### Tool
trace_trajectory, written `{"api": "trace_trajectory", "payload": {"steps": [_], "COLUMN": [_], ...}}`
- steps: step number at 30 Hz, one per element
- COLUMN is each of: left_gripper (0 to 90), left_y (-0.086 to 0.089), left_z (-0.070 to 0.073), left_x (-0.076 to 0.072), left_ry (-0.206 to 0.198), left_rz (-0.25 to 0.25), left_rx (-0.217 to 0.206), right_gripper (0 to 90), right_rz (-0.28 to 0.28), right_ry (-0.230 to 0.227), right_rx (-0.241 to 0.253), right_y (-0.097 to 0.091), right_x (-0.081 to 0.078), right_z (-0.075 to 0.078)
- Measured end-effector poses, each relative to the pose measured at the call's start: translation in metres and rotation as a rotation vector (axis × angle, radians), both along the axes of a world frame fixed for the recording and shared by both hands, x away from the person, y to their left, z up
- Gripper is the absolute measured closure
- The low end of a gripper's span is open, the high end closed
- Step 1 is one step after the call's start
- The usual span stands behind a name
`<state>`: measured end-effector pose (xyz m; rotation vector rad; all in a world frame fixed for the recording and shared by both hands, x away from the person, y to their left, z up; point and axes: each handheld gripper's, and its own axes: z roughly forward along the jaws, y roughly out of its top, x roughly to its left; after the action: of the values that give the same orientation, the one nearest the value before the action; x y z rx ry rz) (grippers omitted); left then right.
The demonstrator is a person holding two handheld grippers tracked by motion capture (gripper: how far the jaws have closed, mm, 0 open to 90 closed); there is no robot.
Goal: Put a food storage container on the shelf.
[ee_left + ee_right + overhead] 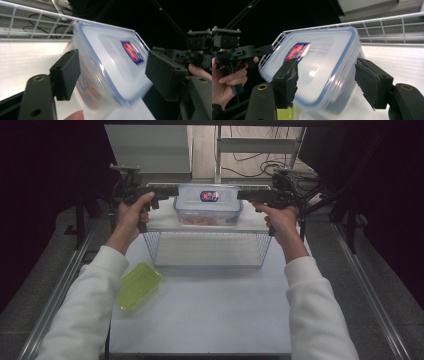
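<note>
on white shelf (165,222), clear blue-rimmed container (207,205)

High view: I look forward and down from above, far back, over the whole table (200,310).
Left gripper view: close, along its jaws.
Right gripper view: close, from the opposite end.
Shared: the clear lidded container (208,204) (110,67) (319,65).

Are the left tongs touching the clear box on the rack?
Cannot tell. In the left gripper view the left tongs stand wide around a corner of the clear box, but blur hides whether the pads touch it.
</note>
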<state>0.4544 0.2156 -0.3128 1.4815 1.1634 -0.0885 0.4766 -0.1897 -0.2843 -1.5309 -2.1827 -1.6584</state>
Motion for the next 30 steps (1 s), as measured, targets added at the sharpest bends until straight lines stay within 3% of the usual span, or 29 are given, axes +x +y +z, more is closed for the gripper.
{"api": "trace_trajectory", "payload": {"steps": [3, 9, 12, 15, 18, 21, 26, 30], "left_gripper": [26.4, 25.7, 25.6, 25.1, 24.9, 24.9, 25.1, 26.0], "left_y": [0.001, -0.005, -0.011, -0.013, -0.014, -0.015, -0.018, -0.018], "left_z": [0.003, -0.003, -0.017, -0.033, -0.051, -0.069, -0.098, -0.114], "left_x": [-0.021, -0.080, -0.121, -0.149, -0.175, -0.189, -0.199, -0.202], "left_ry": [-0.041, -0.125, -0.159, -0.164, -0.175, -0.163, -0.098, -0.069], "left_rz": [-0.018, -0.080, -0.119, -0.135, -0.128, -0.132, -0.176, -0.177], "left_rx": [0.045, 0.121, 0.155, 0.165, 0.188, 0.218, 0.282, 0.314], "right_gripper": [34.8, 34.1, 33.9, 33.5, 33.5, 33.5, 33.6, 33.8], "right_rz": [0.042, 0.124, 0.166, 0.205, 0.232, 0.253, 0.277, 0.311], "right_ry": [-0.050, -0.106, -0.129, -0.139, -0.140, -0.134, -0.096, -0.071], "right_rx": [-0.010, -0.075, -0.102, -0.136, -0.124, -0.118, -0.206, -0.265], "right_y": [-0.008, -0.023, -0.027, -0.032, -0.037, -0.042, -0.040, -0.032], "right_x": [-0.017, -0.062, -0.087, -0.117, -0.135, -0.151, -0.168, -0.174], "right_z": [0.003, -0.003, -0.010, -0.024, -0.037, -0.056, -0.091, -0.111]}}
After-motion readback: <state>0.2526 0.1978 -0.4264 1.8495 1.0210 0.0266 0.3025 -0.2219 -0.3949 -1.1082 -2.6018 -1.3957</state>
